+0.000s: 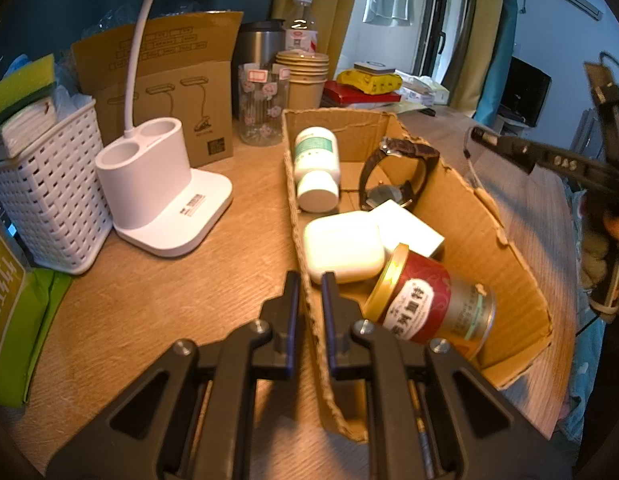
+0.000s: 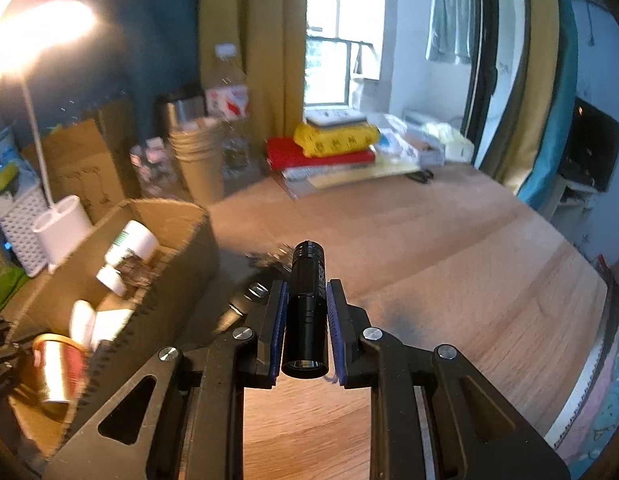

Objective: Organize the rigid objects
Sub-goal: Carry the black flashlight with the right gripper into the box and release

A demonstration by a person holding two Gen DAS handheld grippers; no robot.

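Flashlight in hand, box mostly filled

Cardboard box [image 1: 461, 216] sits centre-right of the left wrist view on the wooden counter [image 1: 237, 264]. Inside: white pill bottle [image 1: 315, 168] on its side, wristwatch [image 1: 393, 172], white earbud case [image 1: 343, 248] lying partly over a small white box [image 1: 409, 228], red tea tin [image 1: 429, 304] tipped over. Judged from this, most items are already collected.

Left claw [image 1: 309, 284] straddles the box's near-left wall, one finger outside and one inside, nearly closed on the cardboard edge; looks like it steadies the box.

Right claw [image 2: 307, 300] is clamped on a black flashlight [image 2: 306, 308], lens end toward the camera, held above the counter just right of the box. Judgement: this piece is left to go in.

View differences: the left view shows the box contents sharply, plus the right claw with flashlight at the far right edge. The right view is blurred on the left side; it alone shows some small dark items on the counter beside the box, behind the flashlight, too smeared to identify, possibly also left to collect.
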